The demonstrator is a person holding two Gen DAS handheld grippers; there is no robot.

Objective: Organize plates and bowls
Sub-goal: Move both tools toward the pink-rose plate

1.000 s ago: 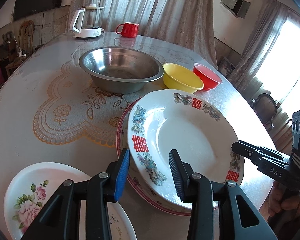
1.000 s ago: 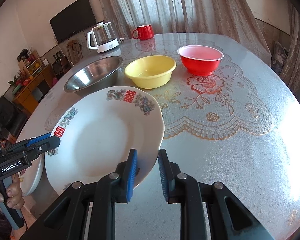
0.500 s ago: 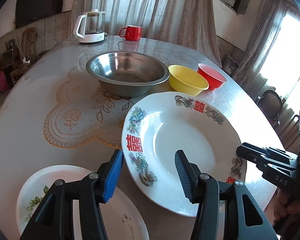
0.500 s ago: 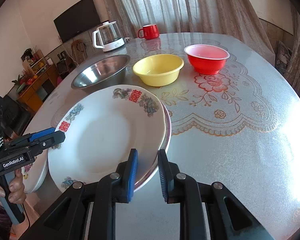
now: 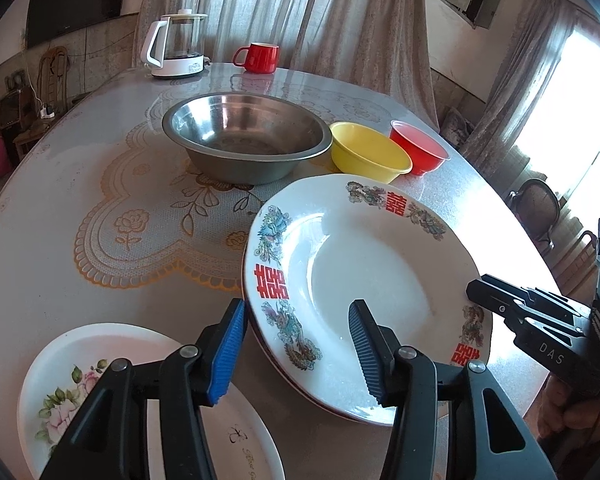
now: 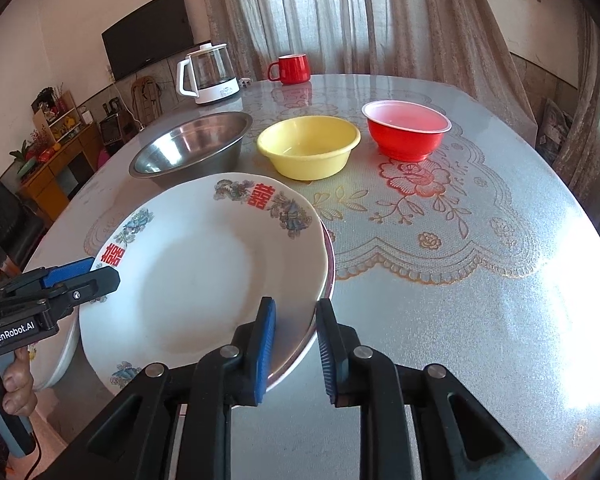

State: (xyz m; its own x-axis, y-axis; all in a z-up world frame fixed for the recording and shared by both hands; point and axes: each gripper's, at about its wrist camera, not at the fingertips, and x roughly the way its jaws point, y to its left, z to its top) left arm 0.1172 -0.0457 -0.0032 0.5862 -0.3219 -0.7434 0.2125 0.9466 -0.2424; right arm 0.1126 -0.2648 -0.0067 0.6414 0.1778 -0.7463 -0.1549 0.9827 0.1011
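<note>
A white plate [image 5: 360, 272] with red characters and bird motifs lies on a red-rimmed plate [image 6: 331, 264] at the table's near side. My left gripper [image 5: 296, 350] is open, its fingers straddling the plate's near rim without touching it. From the right, my right gripper [image 6: 296, 344] is shut on the white plate's [image 6: 204, 280] rim, with the lower plate's edge between its pads too. A floral plate [image 5: 100, 364] lies at the near left, under my left gripper. Behind stand a steel bowl [image 5: 244, 136], a yellow bowl [image 5: 370, 152] and a red bowl [image 5: 418, 146].
A glass kettle [image 5: 176, 46] and a red mug [image 5: 260, 57] stand at the table's far end by the curtains. The table [image 6: 460, 320] has a lace-patterned cover. A person's hand holds each gripper handle at the table's near edge.
The white plate has come down from a tilt to lie flat on the red-rimmed plate. My left gripper's jaws have widened off its rim. The right gripper has kept its hold.
</note>
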